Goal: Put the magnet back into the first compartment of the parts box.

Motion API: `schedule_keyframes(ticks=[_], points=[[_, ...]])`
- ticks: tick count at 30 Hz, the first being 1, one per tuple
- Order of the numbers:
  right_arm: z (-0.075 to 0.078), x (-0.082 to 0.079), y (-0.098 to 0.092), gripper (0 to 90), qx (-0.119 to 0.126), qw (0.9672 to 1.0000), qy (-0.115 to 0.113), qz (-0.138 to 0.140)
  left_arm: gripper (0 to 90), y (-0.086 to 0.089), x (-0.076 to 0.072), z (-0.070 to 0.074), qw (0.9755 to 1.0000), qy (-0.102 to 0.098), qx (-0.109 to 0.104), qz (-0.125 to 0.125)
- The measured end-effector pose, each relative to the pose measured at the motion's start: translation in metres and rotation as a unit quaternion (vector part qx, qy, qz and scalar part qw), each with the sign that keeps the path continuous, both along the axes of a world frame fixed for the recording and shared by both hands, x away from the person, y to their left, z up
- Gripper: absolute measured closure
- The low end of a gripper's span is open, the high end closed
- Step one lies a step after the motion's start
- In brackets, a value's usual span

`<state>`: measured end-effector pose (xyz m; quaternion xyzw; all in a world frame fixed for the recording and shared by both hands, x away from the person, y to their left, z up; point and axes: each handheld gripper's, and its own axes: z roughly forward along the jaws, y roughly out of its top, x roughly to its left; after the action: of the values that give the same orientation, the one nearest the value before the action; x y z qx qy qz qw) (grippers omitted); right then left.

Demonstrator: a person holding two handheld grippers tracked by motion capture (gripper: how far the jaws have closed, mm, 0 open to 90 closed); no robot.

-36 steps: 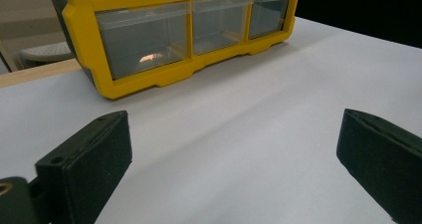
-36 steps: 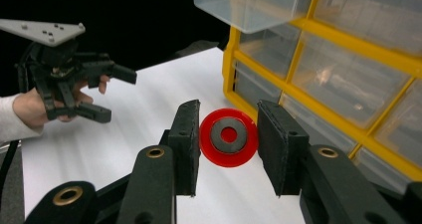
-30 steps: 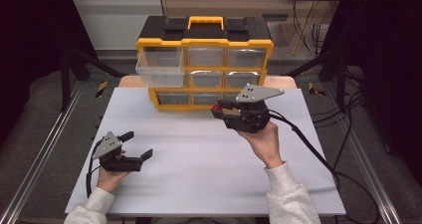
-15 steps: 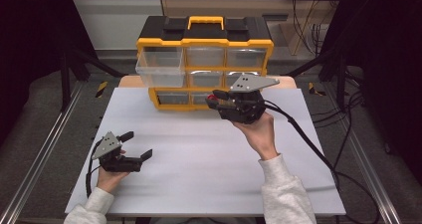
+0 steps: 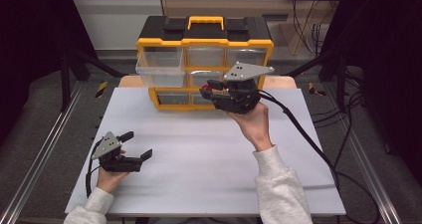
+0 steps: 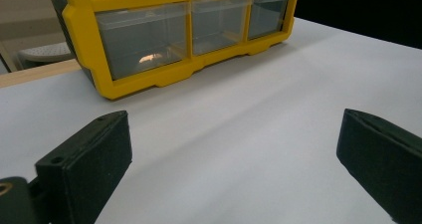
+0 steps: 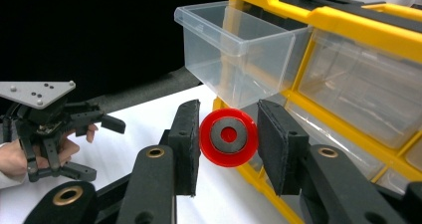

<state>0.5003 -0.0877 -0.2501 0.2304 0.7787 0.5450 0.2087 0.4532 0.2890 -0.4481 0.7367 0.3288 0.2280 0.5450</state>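
The right gripper's [image 7: 228, 144] fingers [image 7: 186, 144] pinch a small red disc [image 7: 228, 136] with a grey ring and a red centre, pads pressing its rim from both sides so its flat face looks back at the camera. Judging by its look, the disc is rigid and light, possibly a plastic-cased magnet; the smooth round rim could twist or slip between flat pads, so an edge grip across the full width, as here, seems the sound hold. It is likely sturdy enough to drop a short way.

The disc hangs in the air just in front of the yellow organiser [image 5: 205, 59], below and beside the clear drawer [image 7: 239, 55] that stands pulled out from the organiser's upper row. That drawer looks empty and seems the likely destination; the disc would have to rise above its front lip first.

Well away from the organiser, near the worktop's [image 5: 209, 154] front edge, the left gripper [image 5: 130, 147] rests low in the person's hand, fingers [image 6: 84, 164] spread wide and empty, pointing toward the organiser's bottom row.
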Motion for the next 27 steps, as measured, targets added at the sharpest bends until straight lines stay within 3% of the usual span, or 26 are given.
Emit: schedule_keyframes(ticks=[27], points=[[0.015,0.025,0.024,62.3,0.012,0.9999,-0.007,-0.005,0.5,0.000,0.000,0.000,1.0000,0.001,0.002,0.000]])
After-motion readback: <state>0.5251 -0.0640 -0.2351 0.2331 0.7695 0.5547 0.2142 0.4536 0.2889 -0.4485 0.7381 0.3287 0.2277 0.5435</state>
